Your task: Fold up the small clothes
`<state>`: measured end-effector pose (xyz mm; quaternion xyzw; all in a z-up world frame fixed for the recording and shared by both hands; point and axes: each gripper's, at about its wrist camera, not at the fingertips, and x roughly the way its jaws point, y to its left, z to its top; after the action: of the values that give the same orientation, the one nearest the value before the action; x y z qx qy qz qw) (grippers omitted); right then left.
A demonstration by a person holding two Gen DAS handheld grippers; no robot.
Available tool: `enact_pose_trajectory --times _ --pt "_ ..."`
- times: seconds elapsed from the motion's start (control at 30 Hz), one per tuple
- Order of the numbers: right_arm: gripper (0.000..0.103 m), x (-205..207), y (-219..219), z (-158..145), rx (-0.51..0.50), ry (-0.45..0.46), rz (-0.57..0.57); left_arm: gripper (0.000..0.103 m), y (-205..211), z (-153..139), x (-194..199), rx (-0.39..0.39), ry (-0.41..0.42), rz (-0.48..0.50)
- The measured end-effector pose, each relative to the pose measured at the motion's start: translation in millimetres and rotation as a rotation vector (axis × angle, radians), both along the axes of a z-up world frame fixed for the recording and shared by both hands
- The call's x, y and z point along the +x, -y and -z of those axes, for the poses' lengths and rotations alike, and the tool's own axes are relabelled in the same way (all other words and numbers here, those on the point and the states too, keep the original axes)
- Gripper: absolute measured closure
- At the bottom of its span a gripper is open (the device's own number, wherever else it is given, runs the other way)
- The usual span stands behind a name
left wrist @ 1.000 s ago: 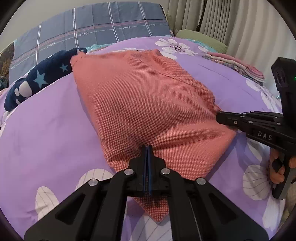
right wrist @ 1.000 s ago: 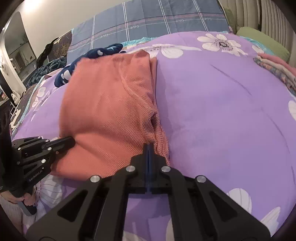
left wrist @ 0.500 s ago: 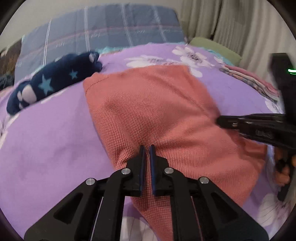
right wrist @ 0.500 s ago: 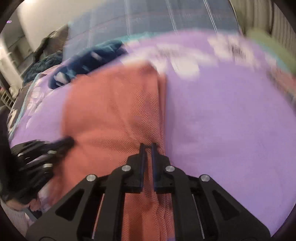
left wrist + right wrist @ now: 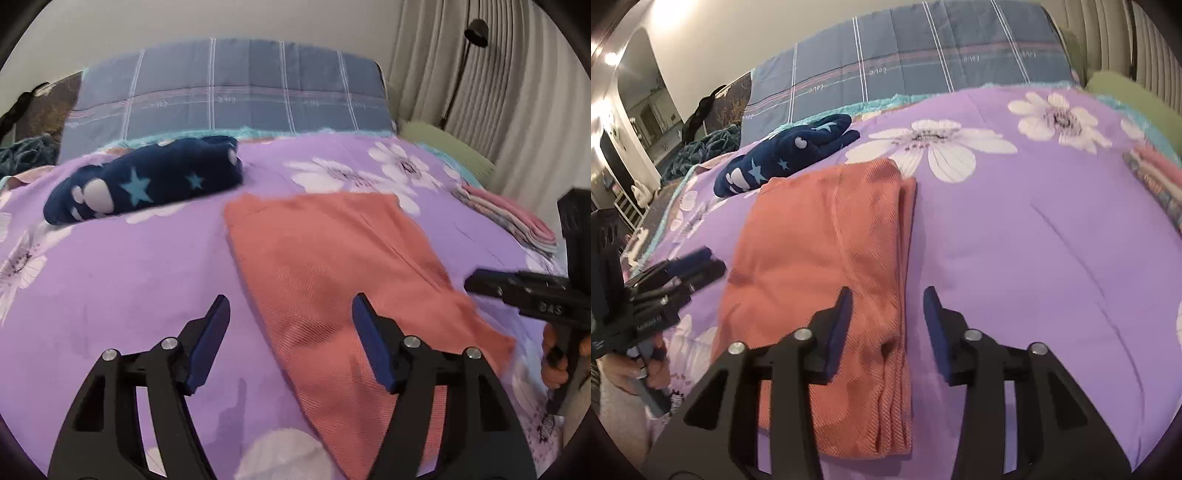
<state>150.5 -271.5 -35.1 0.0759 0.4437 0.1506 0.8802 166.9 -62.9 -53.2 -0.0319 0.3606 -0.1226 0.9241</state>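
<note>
A salmon-red knitted garment point(image 5: 332, 266) point(image 5: 820, 251) lies folded flat on the purple flowered bedspread point(image 5: 129, 266). My left gripper point(image 5: 290, 310) hovers above its left edge; its jaws are opening and the cloth lies below them, free of the pads. My right gripper point(image 5: 886, 301) hangs over the garment's right edge, its jaws also opening, with nothing pinched between them. Each gripper shows in the other's view: the right one point(image 5: 517, 291) at the right, the left one point(image 5: 683, 267) at the left, each held by a hand.
A dark blue rolled garment with stars point(image 5: 147, 177) point(image 5: 783, 155) lies behind the red one. A stack of folded clothes point(image 5: 517, 221) sits at the bed's right side. A grey checked pillow point(image 5: 229, 92) and a green cushion point(image 5: 1126, 92) are at the head.
Both grippers were shut on the red garment's near edge; they have let go, opened and drawn back and up. The garment now lies flat on the bedspread.
</note>
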Motion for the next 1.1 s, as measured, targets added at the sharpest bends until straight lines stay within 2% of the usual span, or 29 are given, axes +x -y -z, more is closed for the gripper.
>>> enact_pose_trajectory --times 0.1,0.17,0.2,0.33,0.4,0.57,0.7,0.87,1.1 --pt "0.056 2 2 12 0.037 -0.049 -0.003 0.034 3 17 9 -0.043 -0.078 0.019" --pt "0.056 1 2 22 0.066 -0.088 -0.013 0.034 10 32 13 -0.035 -0.133 0.046" --pt "0.055 0 2 26 0.077 -0.096 -0.022 0.033 12 38 14 -0.034 -0.145 0.05" --pt "0.053 0 0 26 0.077 -0.095 -0.055 0.033 2 42 19 -0.123 -0.176 0.055" --pt "0.052 6 -1 26 0.098 -0.107 -0.073 0.033 1 43 20 -0.132 -0.181 0.061" --pt "0.052 37 -6 32 0.143 -0.145 -0.096 0.033 11 42 31 -0.093 -0.178 0.084" --pt "0.052 57 -16 32 0.116 -0.15 -0.122 0.032 15 40 42 -0.072 -0.188 0.091" --pt "0.052 64 -19 30 0.088 -0.152 -0.16 0.032 14 40 43 -0.067 -0.186 0.097" --pt "0.052 59 -11 37 0.125 -0.118 -0.192 0.032 18 43 40 -0.053 -0.155 0.102"
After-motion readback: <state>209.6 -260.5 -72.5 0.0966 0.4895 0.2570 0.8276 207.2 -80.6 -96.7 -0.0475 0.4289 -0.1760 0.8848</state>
